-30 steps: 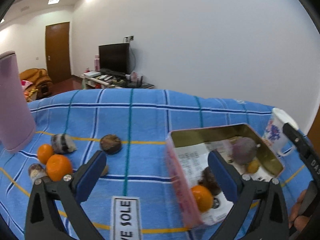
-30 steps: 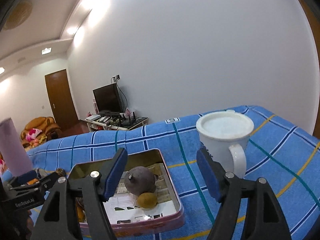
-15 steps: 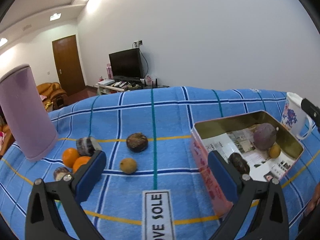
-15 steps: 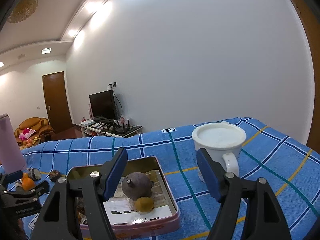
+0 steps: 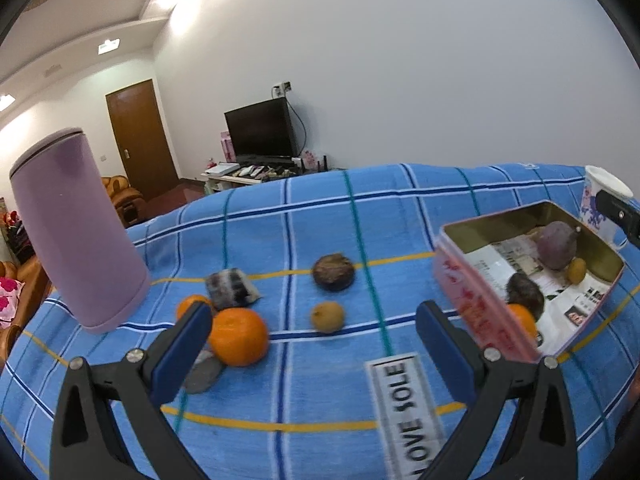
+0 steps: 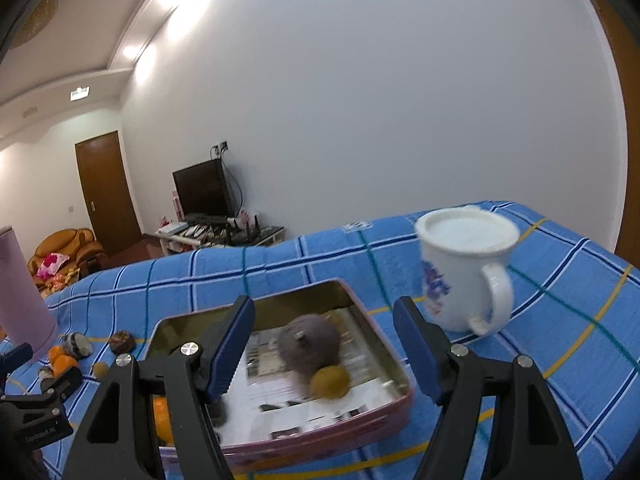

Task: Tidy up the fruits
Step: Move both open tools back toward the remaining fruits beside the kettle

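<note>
Four fruits are seen in the tin (image 5: 476,276), about six are left on the blue cloth (image 5: 320,396), and both hand-held grippers (image 5: 314,344) (image 6: 324,346) are held wide, empty.

A tall lilac tumbler (image 5: 76,232) is standing upright on the blue plaid tablecloth (image 5: 304,216), and a white mug (image 6: 466,264) with a purple print is sitting near the far right corner. A "LOVE SOLE" label (image 5: 408,412) is lying flat. Behind, 1 black television (image 5: 260,130) is resting near a brown door (image 5: 140,140) and an orange armchair (image 6: 68,248).
</note>
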`<state>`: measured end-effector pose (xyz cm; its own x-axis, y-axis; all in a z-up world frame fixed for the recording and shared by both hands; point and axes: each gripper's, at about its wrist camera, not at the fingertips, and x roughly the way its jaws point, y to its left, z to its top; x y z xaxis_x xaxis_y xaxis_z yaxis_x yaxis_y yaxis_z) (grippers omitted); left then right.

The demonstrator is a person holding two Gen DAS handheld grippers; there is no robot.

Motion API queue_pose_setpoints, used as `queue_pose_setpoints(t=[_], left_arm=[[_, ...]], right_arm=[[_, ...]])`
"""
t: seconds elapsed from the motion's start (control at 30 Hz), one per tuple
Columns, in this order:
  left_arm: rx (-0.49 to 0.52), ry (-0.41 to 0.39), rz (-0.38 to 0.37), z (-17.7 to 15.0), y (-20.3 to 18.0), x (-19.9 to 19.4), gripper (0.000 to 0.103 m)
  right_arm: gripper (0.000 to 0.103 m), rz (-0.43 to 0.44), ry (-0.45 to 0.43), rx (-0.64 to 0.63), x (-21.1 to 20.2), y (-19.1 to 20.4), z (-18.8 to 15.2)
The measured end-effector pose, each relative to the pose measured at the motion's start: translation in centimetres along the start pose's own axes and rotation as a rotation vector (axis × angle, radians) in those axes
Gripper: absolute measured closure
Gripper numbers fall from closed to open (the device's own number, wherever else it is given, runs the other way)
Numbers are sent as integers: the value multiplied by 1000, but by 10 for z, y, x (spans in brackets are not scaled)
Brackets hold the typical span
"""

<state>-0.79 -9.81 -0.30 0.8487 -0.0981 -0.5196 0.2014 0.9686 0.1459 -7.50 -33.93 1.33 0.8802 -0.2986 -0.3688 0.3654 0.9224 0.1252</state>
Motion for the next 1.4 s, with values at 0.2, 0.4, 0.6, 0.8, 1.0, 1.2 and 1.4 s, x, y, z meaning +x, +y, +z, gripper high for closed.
queue_pose_setpoints(t=[0.2,0.4,0.6,0.8,1.0,1.2,1.4], left_arm=[[0,-1,15,-3,20,2,0],[-2,-13,29,-5,38,2,0],[10,-6,45,-7,55,7,0],[-24,3,49,-7,76,12,0],[-36,17,60,-6,91,20,0],[-97,43,58,-8,110,30,0],[-100,78,80,-10,132,40,0]], right_arm=[[30,49,50,-12,4,34,-8],[30,99,88,-12,9,71,-16],[30,147,115,-36,13,110,-23],[30,188,129,-25,19,143,-27],[30,217,135,-25,23,169,-31],[30,240,161,-13,33,189,-33],[30,254,166,-30,37,207,-35]])
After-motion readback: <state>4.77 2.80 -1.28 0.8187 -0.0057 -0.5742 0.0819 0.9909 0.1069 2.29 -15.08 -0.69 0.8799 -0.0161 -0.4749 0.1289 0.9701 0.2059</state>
